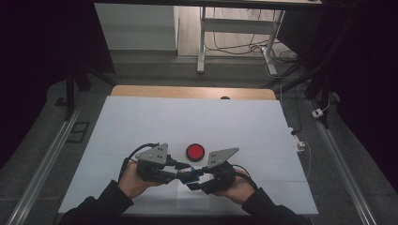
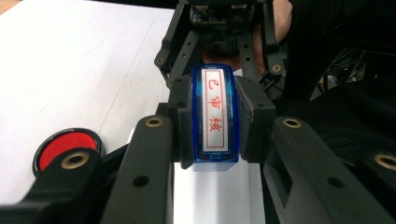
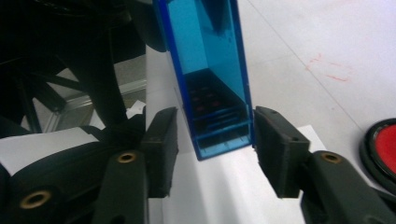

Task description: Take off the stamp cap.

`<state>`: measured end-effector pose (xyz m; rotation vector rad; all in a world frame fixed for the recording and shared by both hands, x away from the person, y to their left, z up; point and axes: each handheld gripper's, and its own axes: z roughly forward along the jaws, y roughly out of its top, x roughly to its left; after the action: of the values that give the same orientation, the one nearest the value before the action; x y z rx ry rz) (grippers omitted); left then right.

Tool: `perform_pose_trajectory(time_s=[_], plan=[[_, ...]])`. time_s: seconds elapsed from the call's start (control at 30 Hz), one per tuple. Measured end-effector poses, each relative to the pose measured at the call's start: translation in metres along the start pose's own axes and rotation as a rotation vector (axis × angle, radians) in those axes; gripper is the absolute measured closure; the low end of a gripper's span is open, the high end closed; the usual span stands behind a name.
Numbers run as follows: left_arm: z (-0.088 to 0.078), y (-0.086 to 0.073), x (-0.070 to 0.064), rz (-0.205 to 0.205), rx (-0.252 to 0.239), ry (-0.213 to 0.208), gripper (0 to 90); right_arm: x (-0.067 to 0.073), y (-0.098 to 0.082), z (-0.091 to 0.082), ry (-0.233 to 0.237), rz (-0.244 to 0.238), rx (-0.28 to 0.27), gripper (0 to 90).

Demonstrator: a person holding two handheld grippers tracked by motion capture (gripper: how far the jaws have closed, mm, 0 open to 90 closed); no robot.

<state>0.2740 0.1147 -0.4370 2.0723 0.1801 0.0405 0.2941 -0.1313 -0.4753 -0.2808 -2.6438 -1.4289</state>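
Note:
A blue see-through stamp with a white label of red characters hangs just above the table near its front edge. My left gripper is shut on it, its pads pressing both long sides. My right gripper faces it from the other side, with the stamp's open end between its jaws. The right pad is at the stamp's wall, while the left pad stands a small gap away. In the left gripper view the right gripper shows behind the stamp.
A round red ink pad in a black case lies just beyond the grippers. A white sheet of paper lies under the stamp. The white table top stretches away toward a wooden edge.

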Motion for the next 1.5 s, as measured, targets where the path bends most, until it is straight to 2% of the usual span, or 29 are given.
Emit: perform_pose_trajectory(time_s=[0.3,0.6,0.87,1.07,1.1,1.17,1.4,1.5], plan=[[-0.0004,0.0006,-0.0004,0.018,-0.02,-0.013,70.5,-0.0006,0.0012,0.0002,0.047,-0.02,-0.02,63.4],[-0.0029,0.0004,-0.0003,0.021,-0.054,-0.031,70.6,-0.0047,0.0004,-0.0023,0.106,-0.018,-0.063,67.2],[-0.0039,0.0006,-0.0003,0.017,-0.066,-0.036,70.7,-0.0042,0.0012,-0.0044,0.116,-0.017,-0.075,68.1],[-0.0031,0.0006,-0.0009,0.025,-0.059,-0.029,70.7,-0.0046,0.0003,-0.0041,0.121,0.031,-0.064,68.4],[-0.003,0.0007,-0.001,0.026,-0.056,-0.028,70.8,-0.0046,0.0001,-0.0036,0.122,0.057,-0.06,68.4],[-0.0029,0.0007,-0.0015,0.032,-0.053,-0.022,70.8,-0.0051,0.0,-0.0034,0.124,0.074,-0.054,68.5],[-0.0033,0.0023,-0.0046,0.066,-0.043,0.012,70.8,-0.0064,0.0001,-0.0039,0.112,0.12,-0.032,68.8],[-0.0039,0.0027,-0.0046,0.065,-0.04,0.02,70.8,-0.0078,-0.0008,-0.0034,0.114,0.14,-0.026,68.7]])
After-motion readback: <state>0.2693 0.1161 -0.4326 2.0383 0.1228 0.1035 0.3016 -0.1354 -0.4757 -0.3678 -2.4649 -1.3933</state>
